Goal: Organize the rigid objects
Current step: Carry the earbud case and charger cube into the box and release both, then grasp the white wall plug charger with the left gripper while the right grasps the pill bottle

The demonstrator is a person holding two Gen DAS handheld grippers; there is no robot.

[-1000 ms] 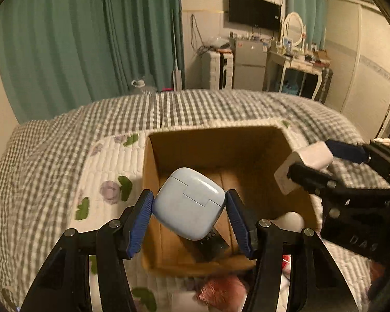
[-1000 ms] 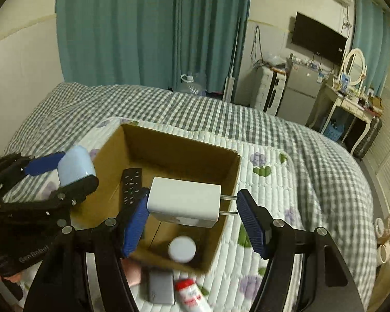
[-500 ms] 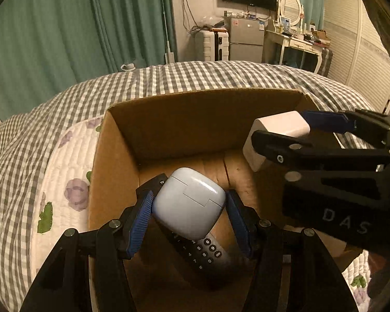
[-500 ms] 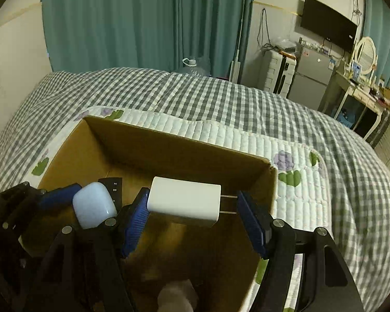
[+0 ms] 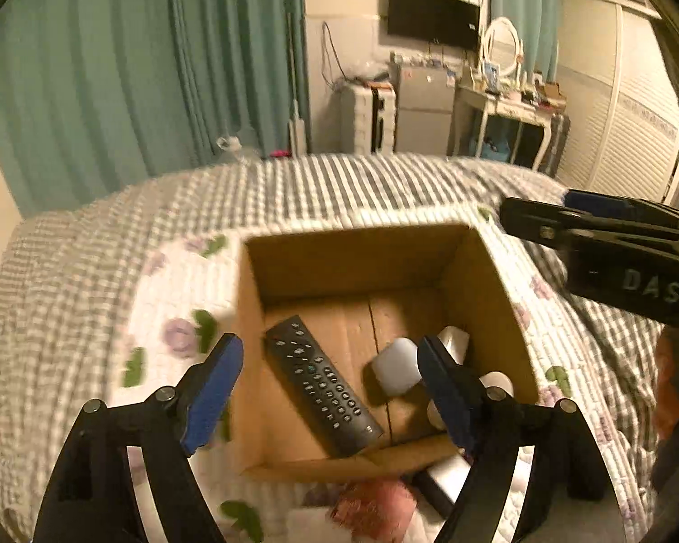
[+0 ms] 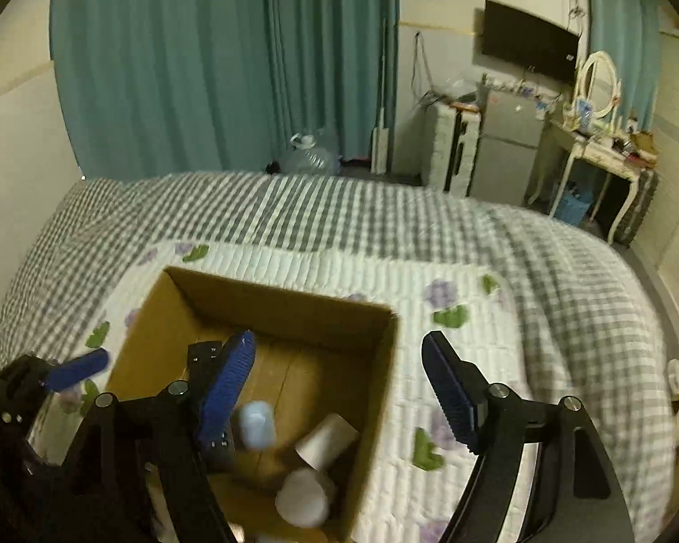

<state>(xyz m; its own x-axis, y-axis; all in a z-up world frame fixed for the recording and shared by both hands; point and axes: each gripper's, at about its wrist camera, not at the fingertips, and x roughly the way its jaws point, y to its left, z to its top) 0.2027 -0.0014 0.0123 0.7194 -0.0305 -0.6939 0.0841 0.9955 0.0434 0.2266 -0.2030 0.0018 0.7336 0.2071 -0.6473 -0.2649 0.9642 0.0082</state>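
An open cardboard box (image 5: 480, 280) stands on the bed; it also shows in the right wrist view (image 6: 149, 316). Inside lie a black remote (image 5: 321, 384), the light-blue earbud case (image 5: 396, 371), the white charger (image 5: 455, 339) and a white round object (image 5: 498, 382). The right wrist view shows the blue case (image 6: 258, 423), the charger (image 6: 326, 441) and the round object (image 6: 303, 502) in the box. My left gripper (image 5: 328, 393) is open and empty above the box. My right gripper (image 6: 339, 398) is open and empty above the box's right wall.
The bed has a grey checked cover (image 5: 294, 190) and a white floral quilt (image 6: 452, 362). A pinkish object (image 5: 371, 509) and a dark flat device (image 5: 443, 482) lie in front of the box. Teal curtains, a fridge and a dressing table stand beyond the bed.
Both grippers opened and pulled up and back from the box. The blue case and the white charger, held before, now lie inside the box.
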